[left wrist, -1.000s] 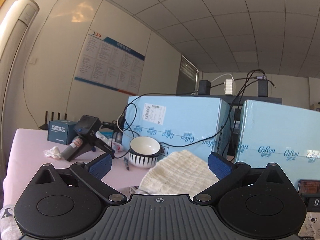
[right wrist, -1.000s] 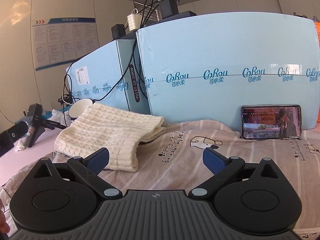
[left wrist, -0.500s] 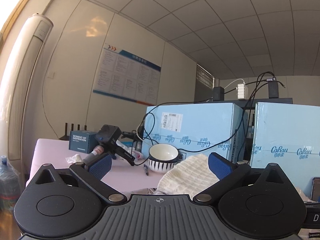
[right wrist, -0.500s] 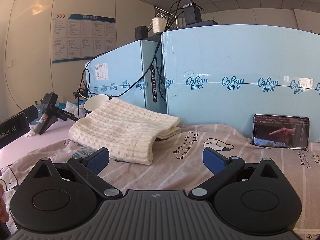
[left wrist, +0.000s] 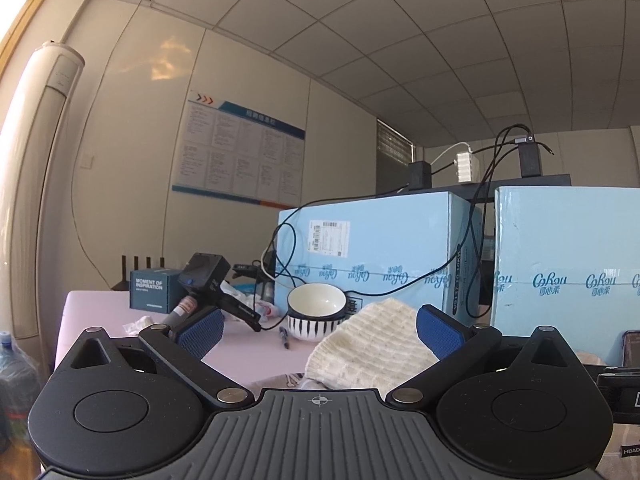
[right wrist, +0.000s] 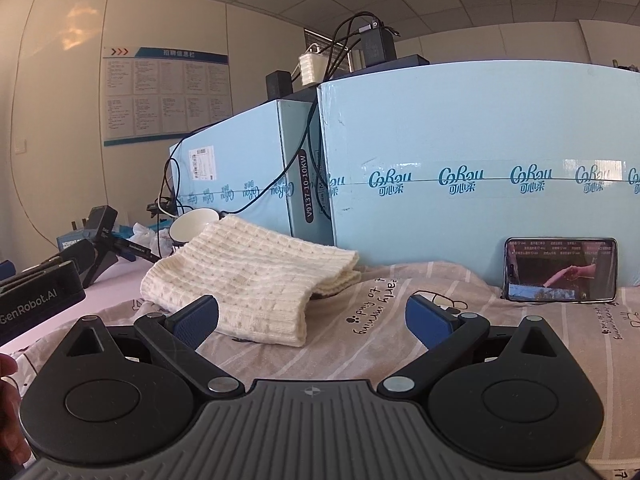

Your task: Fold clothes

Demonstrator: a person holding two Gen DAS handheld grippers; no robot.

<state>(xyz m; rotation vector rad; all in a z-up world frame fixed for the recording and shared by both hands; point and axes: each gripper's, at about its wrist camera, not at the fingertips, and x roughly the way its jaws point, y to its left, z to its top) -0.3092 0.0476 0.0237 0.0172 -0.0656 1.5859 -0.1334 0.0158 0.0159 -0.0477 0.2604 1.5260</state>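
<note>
Left wrist view: left gripper (left wrist: 318, 330) spread wide, nothing between the blue pads (left wrist: 200, 330), held up off the surface and pointing level across the table. Folded cream sweater (left wrist: 370, 350) sits ahead, right of centre, its right edge hidden behind the right pad. Just behind it on the left, a striped bowl (left wrist: 316, 312) with a pen (left wrist: 284, 336) beside it. Further left on the pink tabletop (left wrist: 96, 308): a black handheld device (left wrist: 208, 284), a dark small box (left wrist: 151, 290), crumpled tissue (left wrist: 138, 324). Two light-blue cartons (left wrist: 372, 252) wall off the back, cables draped over them. Bare pink surface is open between the left pad and the bowl. Tall white air conditioner (left wrist: 38, 168) at far left, water bottle (left wrist: 16, 376) low by the table edge.

Right wrist view: right gripper (right wrist: 312, 316) also spread wide, empty, just above the printed bedsheet (right wrist: 400, 340). Sweater (right wrist: 248, 276) lies folded on the sheet, near corner just beyond the left pad, far edge close to the left carton (right wrist: 236, 176). Its right side shows stacked layer edges. Right carton (right wrist: 480, 140) closes the back; a phone (right wrist: 560, 270) leans against it, screen lit, well apart from the sweater. Open sheet between sweater and phone. Other gripper's black body (right wrist: 40, 300) enters at left edge; part of a hand (right wrist: 8, 412) at lower left.
</note>
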